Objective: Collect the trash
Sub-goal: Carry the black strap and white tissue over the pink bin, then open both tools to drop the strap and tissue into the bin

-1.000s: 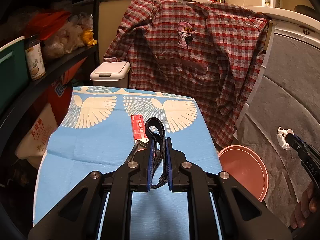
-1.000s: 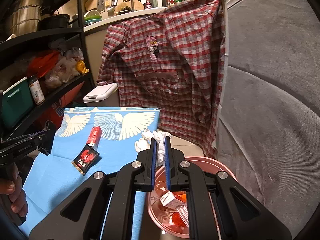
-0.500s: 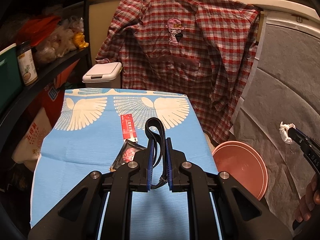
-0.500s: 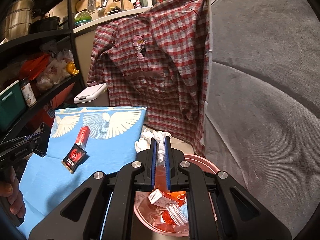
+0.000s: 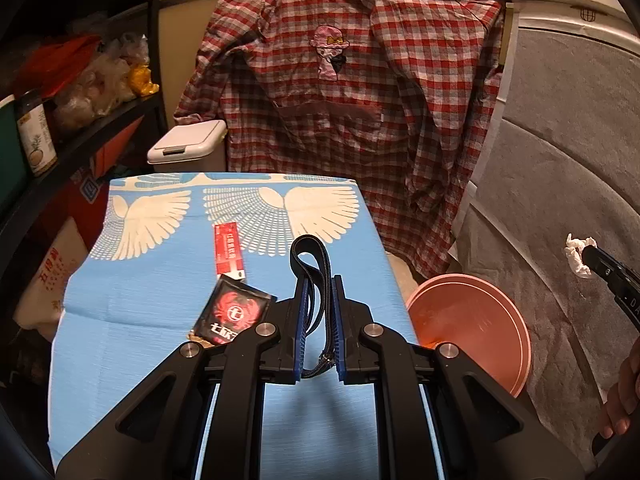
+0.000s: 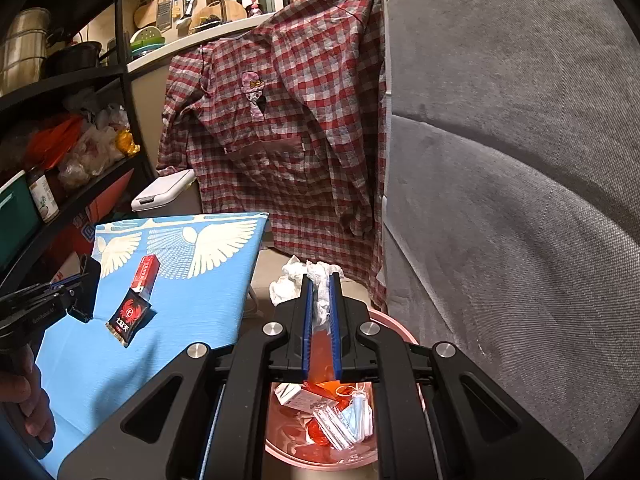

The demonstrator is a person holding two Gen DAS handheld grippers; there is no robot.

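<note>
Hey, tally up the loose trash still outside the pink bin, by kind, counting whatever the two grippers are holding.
Packets lying on the blue cloth: 2, a red packet and a black packet
Crumpled tissue in the right gripper: 1
Black strap in the left gripper: 1
Total: 4

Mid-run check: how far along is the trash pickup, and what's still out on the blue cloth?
Done: wrappers and a face mask already lie in the pink bin. In hand: the right gripper holds a crumpled tissue above the bin; the left gripper clamps a black strap. Left: the red packet and black sachet on the blue cloth.
</note>
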